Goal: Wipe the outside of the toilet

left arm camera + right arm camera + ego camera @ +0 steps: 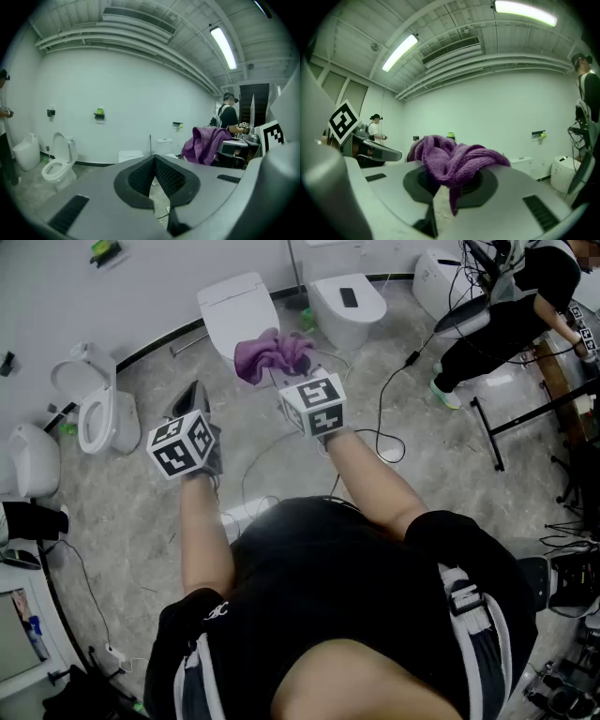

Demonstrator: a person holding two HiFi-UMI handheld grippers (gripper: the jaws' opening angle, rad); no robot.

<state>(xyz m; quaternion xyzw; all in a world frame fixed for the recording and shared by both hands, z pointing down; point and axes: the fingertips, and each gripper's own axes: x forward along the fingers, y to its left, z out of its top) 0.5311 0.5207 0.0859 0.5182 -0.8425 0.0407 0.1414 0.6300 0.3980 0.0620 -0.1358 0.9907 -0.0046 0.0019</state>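
A grey marbled floor (pixel 141 521) is filling most of the head view, curving away along a white wall (pixel 141 277), and several white toilets are standing along that wall. The closed-lid toilet (pixel 239 307) is sitting straight ahead of the person holding the grippers. A second toilet with a dark object on its lid (pixel 349 302) is standing just to its right, and an open-lid toilet (pixel 94 413) is standing well off to the left. Another person in black (pixel 506 310) is bending over at the upper right, and thin cables (pixel 389 418) are trailing across the floor. The purple cloth (pixel 272 354) is riding bunched up at the tip of the right gripper (pixel 443 187). In the head view it is overlapping the near edge of the closed-lid toilet, though whether it is touching the porcelain cannot be told. In the right gripper view the jaws are pinching the cloth between them. Most of the cloth is heaping up above the jaws, and a short tail is hanging down through the gap below the pinch. The left gripper (pixel 153 161) is hovering to the left of the cloth and apart from it. Its jaws are pressing together at their tips with nothing between them. In the left gripper view the closed-lid toilet is showing beyond those jaws, low against the wall, and the cloth is showing raised off to the right.
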